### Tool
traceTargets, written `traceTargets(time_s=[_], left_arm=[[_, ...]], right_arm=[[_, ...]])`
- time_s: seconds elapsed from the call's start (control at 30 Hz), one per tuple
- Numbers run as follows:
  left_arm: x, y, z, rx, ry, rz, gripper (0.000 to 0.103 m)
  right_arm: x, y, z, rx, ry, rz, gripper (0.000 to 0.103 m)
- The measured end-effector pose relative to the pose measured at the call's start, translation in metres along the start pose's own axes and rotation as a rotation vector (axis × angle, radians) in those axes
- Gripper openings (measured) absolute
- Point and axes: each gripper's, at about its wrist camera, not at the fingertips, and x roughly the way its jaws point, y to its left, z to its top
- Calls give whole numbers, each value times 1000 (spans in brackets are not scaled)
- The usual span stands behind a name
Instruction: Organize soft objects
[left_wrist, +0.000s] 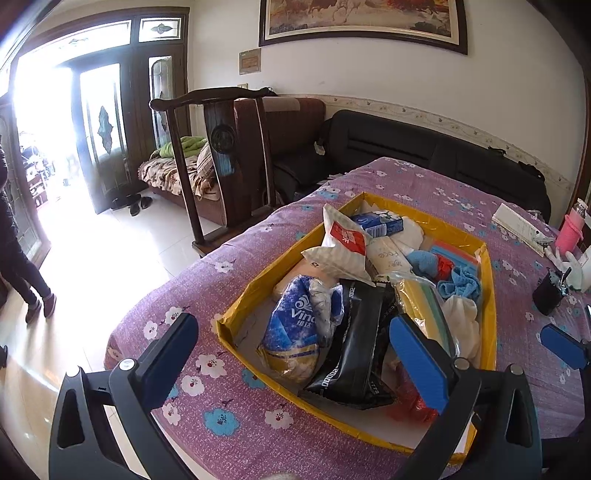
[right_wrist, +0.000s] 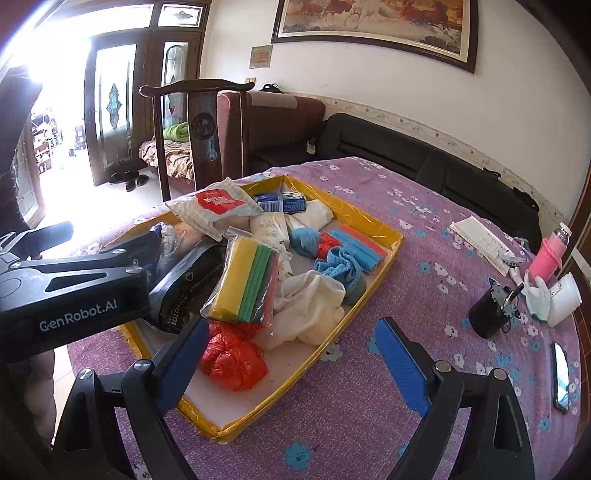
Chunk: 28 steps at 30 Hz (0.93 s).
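A yellow-edged tray on the purple flowered table holds several soft items: a blue tissue pack, a black pouch, a bag of coloured sponges, a white cloth, a blue towel, a red bag and a red-and-white packet. My left gripper is open above the tray's near end, over the tissue pack and black pouch. My right gripper is open over the tray's near right edge, holding nothing.
A black cup, a white glove, a pink bottle, a paper pad and a phone lie on the table's right side. A wooden chair and a black sofa stand behind the table.
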Motion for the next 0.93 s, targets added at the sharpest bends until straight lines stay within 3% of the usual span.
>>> traceTargets(time_s=[0.93], left_arm=[[-11, -10, -5, 28, 16, -4, 103]], right_arm=[[-10, -2, -2, 17, -14, 26, 94]])
